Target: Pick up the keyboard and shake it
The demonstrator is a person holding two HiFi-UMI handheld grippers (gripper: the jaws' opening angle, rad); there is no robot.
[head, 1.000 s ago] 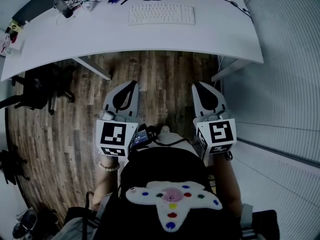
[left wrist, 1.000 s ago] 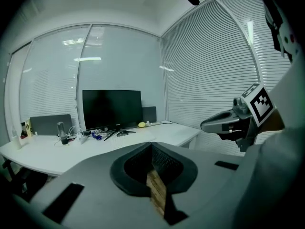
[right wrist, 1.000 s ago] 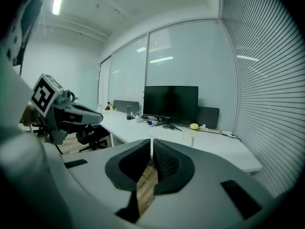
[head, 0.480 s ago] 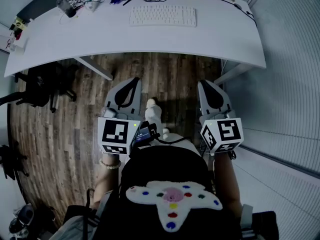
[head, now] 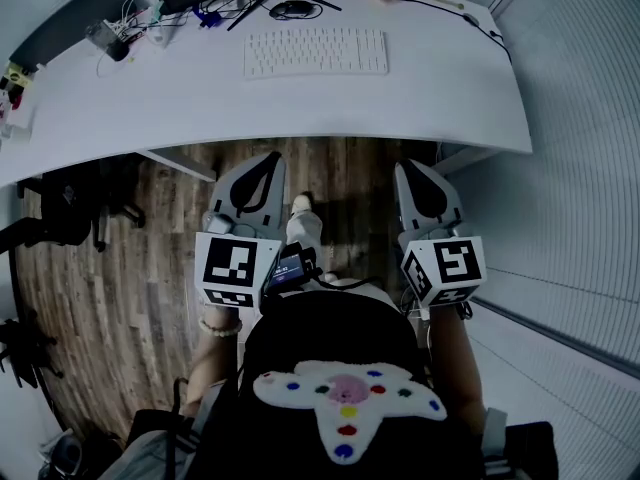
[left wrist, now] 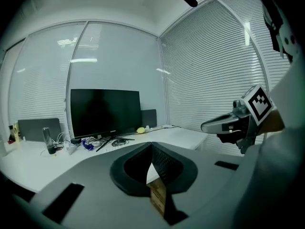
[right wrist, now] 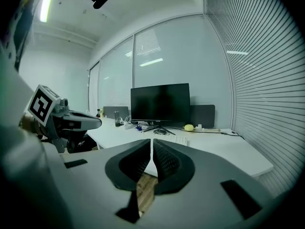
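White keyboard point(head: 316, 52) lies flat on desk point(head: 440, 93), in front of monitor point(left wrist: 105, 112), untouched and well apart from both grippers. My left gripper point(head: 266, 160): jaws together, nothing between. Right gripper point(head: 404, 170): same, pressed closed, empty. I hold both side by side over wood floor point(head: 345, 173), short of desk edge. My judgement: spaced so each can take one keyboard end. Jaws must part before any grasp.

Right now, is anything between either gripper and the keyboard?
Nothing visible. The keyboard lies on the white desk, bare desktop on its near side. The left gripper and right gripper, both shut and empty, hang over the wood floor short of the desk's edge. The mouse sits behind the keyboard.
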